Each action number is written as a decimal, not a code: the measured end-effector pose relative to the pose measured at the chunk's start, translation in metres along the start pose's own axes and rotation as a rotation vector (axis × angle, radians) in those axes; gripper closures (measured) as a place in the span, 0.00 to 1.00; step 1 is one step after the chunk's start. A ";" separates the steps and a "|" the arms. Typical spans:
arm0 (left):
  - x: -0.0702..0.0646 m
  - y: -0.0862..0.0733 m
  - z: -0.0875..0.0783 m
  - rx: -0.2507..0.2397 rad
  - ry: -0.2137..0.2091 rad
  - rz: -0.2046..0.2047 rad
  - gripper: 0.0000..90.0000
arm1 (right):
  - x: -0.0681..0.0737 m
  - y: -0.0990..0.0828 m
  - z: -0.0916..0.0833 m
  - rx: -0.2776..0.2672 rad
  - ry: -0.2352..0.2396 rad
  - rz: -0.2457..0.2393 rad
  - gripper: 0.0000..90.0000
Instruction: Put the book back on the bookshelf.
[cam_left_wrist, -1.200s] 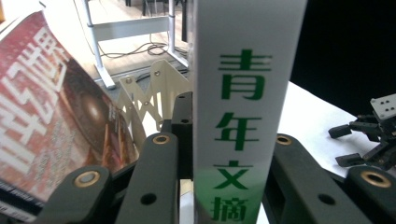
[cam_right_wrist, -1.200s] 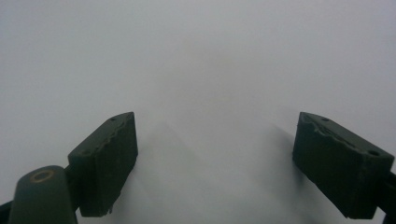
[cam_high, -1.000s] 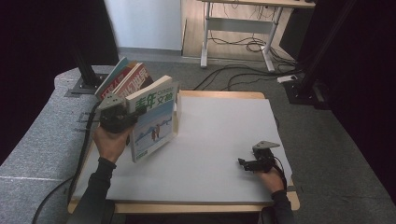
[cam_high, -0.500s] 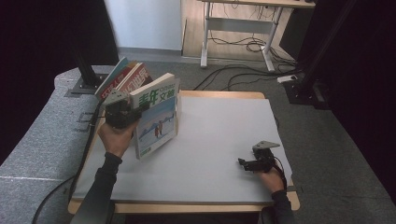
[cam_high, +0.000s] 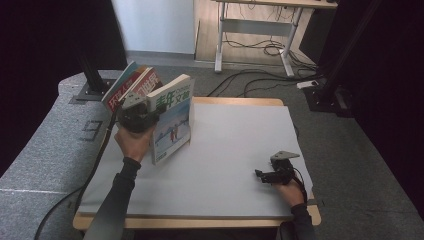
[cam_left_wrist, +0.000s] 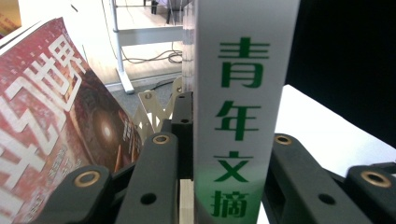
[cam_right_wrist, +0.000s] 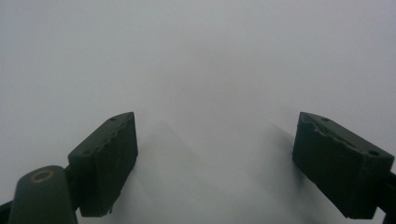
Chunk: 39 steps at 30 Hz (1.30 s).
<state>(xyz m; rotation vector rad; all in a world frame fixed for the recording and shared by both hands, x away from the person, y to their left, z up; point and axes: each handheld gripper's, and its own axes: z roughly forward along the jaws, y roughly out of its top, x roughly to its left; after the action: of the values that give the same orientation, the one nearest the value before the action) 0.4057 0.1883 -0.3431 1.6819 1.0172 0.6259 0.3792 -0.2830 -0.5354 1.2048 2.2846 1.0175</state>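
Observation:
A thick book (cam_high: 172, 120) with a white spine, green characters and a pale blue cover stands tilted over the table's left side. My left gripper (cam_high: 137, 114) is shut on it at the spine. In the left gripper view the white spine (cam_left_wrist: 238, 116) fills the gap of that gripper (cam_left_wrist: 231, 135), with a black jaw against each side. My right gripper (cam_high: 260, 175) rests low on the grey table top (cam_high: 235, 140) near the front right, pointing left. Its jaws (cam_right_wrist: 217, 158) stand open, with bare grey surface between them.
A red magazine (cam_high: 145, 82) and other books lean together just behind the held book at the table's back left; the red cover (cam_left_wrist: 56, 116) is close on the left. A black stand (cam_high: 92, 75) rises beyond them. Desk legs and cables lie on the floor behind.
My left hand has carried the book a little to the right, away from the leaning stack. The right gripper has stayed where it was.

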 end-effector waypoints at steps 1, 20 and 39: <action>-0.001 0.000 0.002 -0.004 0.004 0.000 0.82 | 0.000 0.000 0.000 0.000 0.000 0.000 0.15; -0.019 -0.013 0.032 -0.054 0.022 0.029 0.82 | 0.000 0.000 0.000 0.000 0.000 0.001 0.15; -0.051 -0.040 0.022 -0.028 0.042 0.136 0.80 | 0.000 0.000 0.000 -0.001 -0.001 -0.001 0.15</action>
<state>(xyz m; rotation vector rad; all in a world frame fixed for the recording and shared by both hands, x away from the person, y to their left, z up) 0.3848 0.1377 -0.3848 1.7300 0.9251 0.7637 0.3792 -0.2830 -0.5355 1.2032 2.2835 1.0180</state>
